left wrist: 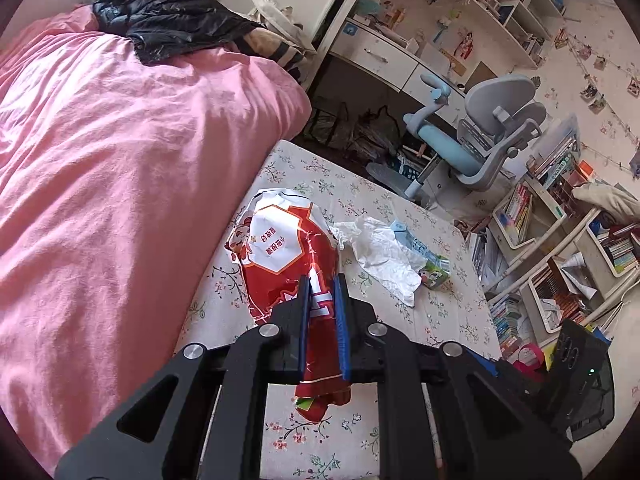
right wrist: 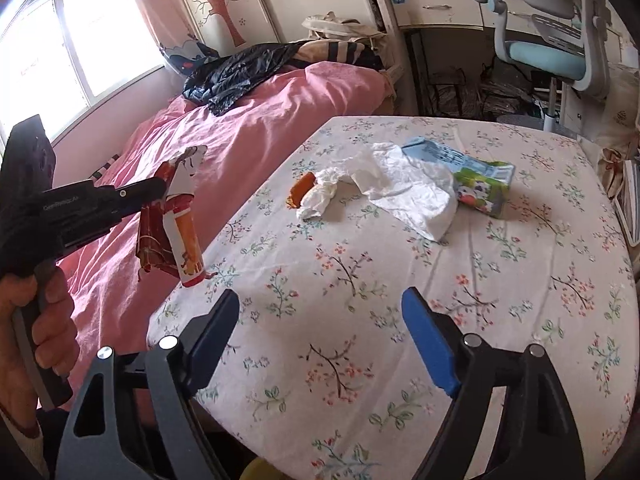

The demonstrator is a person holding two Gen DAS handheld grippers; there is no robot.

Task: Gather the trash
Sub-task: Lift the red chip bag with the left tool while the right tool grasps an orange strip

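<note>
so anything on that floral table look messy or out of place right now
Yes. Litter lies loose on the floral table: a crumpled white tissue, a squashed milk carton partly under it, and an orange scrap beside a wadded tissue. The left gripper holds a crinkled red snack bag lifted off the table's edge.

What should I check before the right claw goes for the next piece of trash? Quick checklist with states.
1. Left claw shut on the red snack bag: ok, bag pinched and hanging clear of the table in the right wrist view.
2. Right claw open and carrying nothing: ok.
3. Remaining trash in view: ok, white tissue, milk carton, orange scrap on the floral table.
4. Path to the tissue free of obstacles: ok.
5. Tissue overlaps the carton: not ok for a single-item pick.
6. Bin location: cannot tell.
</note>
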